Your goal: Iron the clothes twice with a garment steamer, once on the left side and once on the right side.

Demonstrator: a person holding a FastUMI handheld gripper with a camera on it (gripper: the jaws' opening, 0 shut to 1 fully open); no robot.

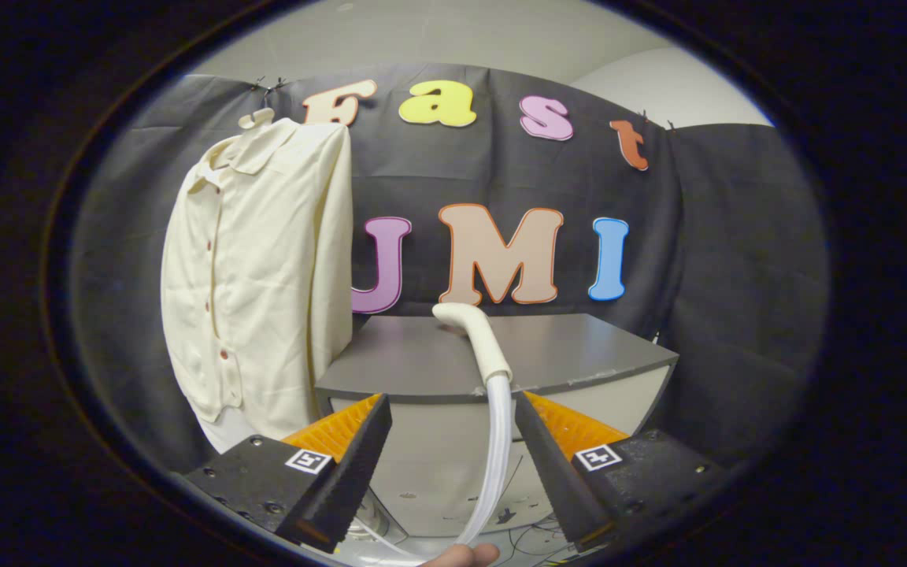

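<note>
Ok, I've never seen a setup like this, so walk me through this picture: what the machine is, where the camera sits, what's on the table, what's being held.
There is no robot arm here. A person carries a handheld gripper with two fingers, and the camera rides on it, looking forward along those fingers. They stand open, holding nothing. Between them a white hose rises to the garment steamer's head, which lies on the grey table just ahead. Beside the table, a cream buttoned shirt hangs against the booth's black cloth wall. At the very bottom, part of a person's hand shows by the hose. The steamer is not yet picked up, so ironing has not started.
</note>
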